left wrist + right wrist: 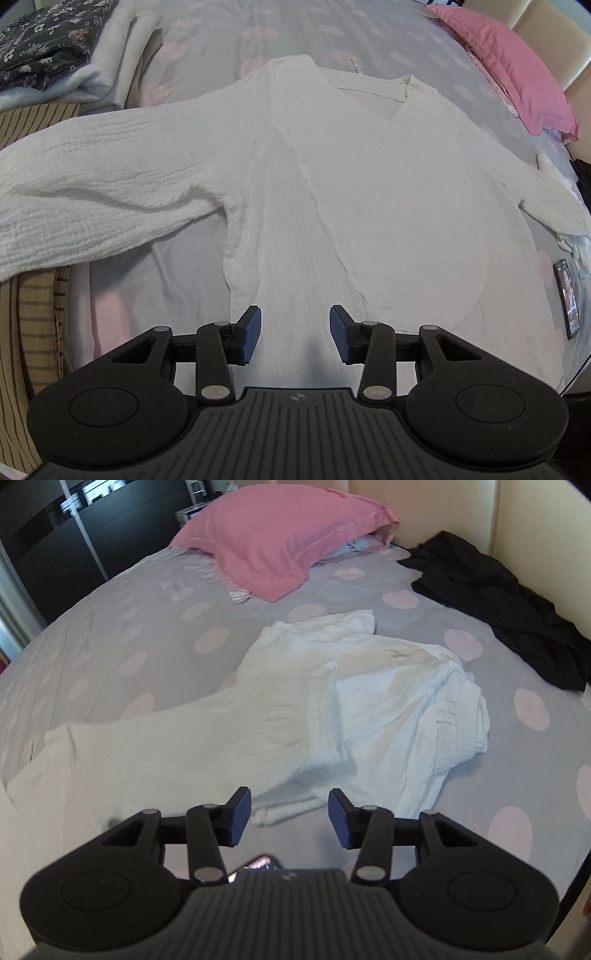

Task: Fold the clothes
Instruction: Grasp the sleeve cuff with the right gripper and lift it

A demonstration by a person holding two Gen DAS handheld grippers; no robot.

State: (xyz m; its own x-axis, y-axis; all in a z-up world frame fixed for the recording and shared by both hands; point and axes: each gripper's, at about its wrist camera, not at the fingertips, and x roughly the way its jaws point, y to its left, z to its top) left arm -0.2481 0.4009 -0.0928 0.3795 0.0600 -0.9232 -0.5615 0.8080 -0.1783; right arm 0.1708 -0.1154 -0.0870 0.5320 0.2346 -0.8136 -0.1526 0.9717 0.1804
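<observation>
Cataloguing one white crinkle-gauze top (369, 192), lying face-up and spread on the dotted grey bedsheet (207, 48), V-neck at twelve o'clock in the left wrist view, one sleeve (92, 192) running out toward nine o'clock, the other bunching toward three o'clock. I am judging it light, limp and soft: it is likely draping and sliding rather than holding a crease, so I am planning pinches at seams and doubled edges, such as the hem corners or the shoulder seam, not the open middle. The left gripper (295, 334) is hovering over the hem, jaws about half apart, holding nothing. The right gripper (290, 818) is hanging over the crumpled sleeve end (399, 709), jaws parted likewise, empty. Also noting a pink pillow (280, 539) at twelve o'clock in the right wrist view, a black garment (509, 605) at two o'clock, and a phone (567, 299).
</observation>
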